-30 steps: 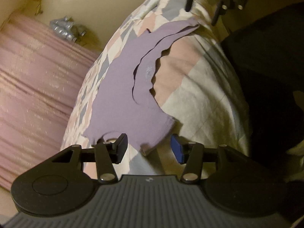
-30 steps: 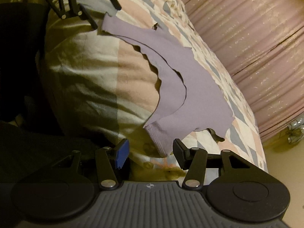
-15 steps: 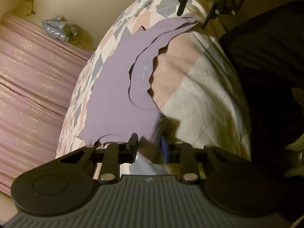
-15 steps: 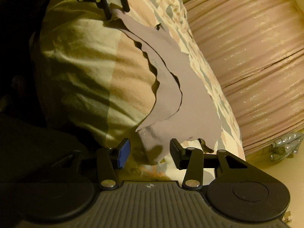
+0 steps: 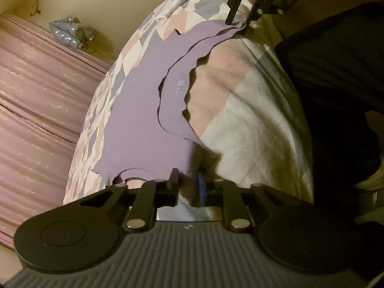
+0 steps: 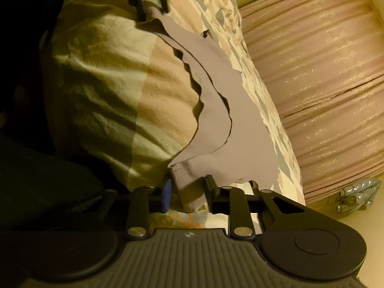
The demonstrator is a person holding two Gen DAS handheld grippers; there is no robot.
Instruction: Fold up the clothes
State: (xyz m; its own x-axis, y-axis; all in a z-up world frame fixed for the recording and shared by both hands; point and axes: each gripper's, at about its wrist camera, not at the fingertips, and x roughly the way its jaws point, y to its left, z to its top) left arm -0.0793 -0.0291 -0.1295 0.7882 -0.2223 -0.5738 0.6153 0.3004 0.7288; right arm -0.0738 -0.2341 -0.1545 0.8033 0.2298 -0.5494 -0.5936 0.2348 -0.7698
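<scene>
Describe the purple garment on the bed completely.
The purple garment is thin, smooth knit fabric lying flat across a patchwork quilt. Its two layers show wavy edges, and one corner has a ribbed hem. The left tool pinches one corner; the right tool pinches the ribbed corner.

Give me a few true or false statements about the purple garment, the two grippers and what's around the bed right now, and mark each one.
1. The purple garment lies on a patchwork bedspread. True.
2. The left gripper hangs well clear of the garment. False: its fingers have closed in on a corner.
3. The right gripper has the ribbed hem between its fingers. True.
4. The curtain is green. False: it is pink.
5. A crumpled silvery bundle lies near the curtain. True.
</scene>
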